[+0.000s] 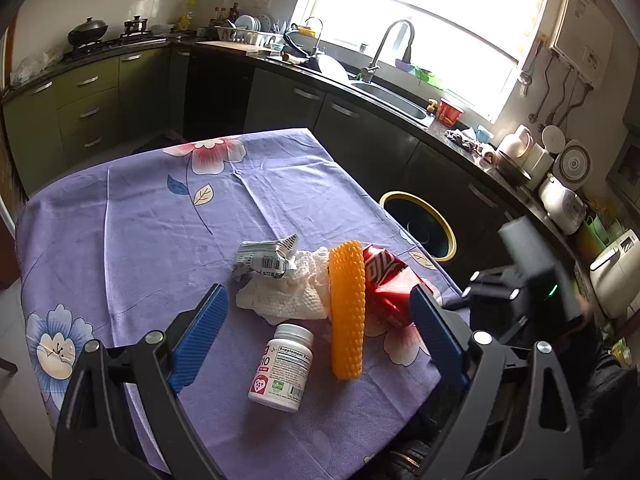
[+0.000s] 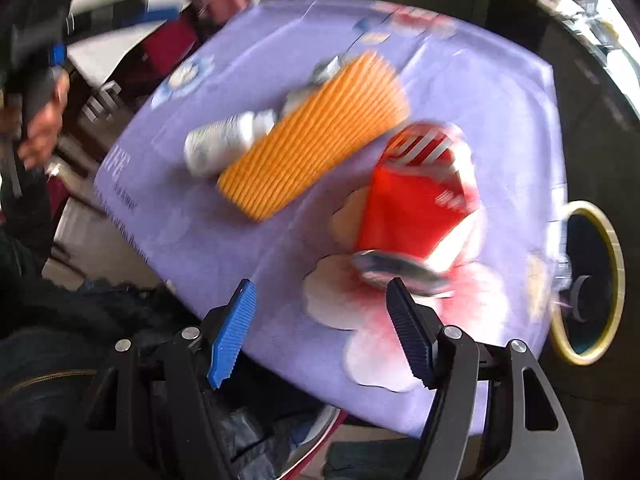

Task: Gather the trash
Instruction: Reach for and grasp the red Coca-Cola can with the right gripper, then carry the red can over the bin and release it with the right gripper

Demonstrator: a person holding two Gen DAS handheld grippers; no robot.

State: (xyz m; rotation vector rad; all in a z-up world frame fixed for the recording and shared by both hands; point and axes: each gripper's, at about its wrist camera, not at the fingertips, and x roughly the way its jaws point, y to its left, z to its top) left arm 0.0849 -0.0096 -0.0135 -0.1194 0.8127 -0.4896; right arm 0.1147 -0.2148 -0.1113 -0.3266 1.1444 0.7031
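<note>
While the crushed red can [image 2: 416,204] lies on its side near the tabletop [image 1: 132,208] edge closest to the bin [image 1: 424,226], it looks like the obvious first piece of trash to go, and the right tool [image 2: 320,334] hangs just short of its silver end with its fingers apart and nothing between them. That view is pretty smeared, so I can't tell exactly how close the pads are to the metal. If I were doing this, I'd come down over the can's flattened middle rather than the rim, since the dented sides give the ribbed pads something to bite and the rim would probably slip. Right beside the can is the orange ribbed sponge thing [image 1: 347,312], standing on its edge and touching it, so squeeze slowly or it'll tip over. Behind that sit the crumpled paper towel [image 1: 288,292] and a silver wrapper [image 1: 266,260], with a white supplement bottle [image 1: 282,364] lying in front. The left tool [image 1: 316,334] hovers above the pile, spread wide and empty. The bin stands on the floor just off the tabletop, so it's a short carry.
</note>
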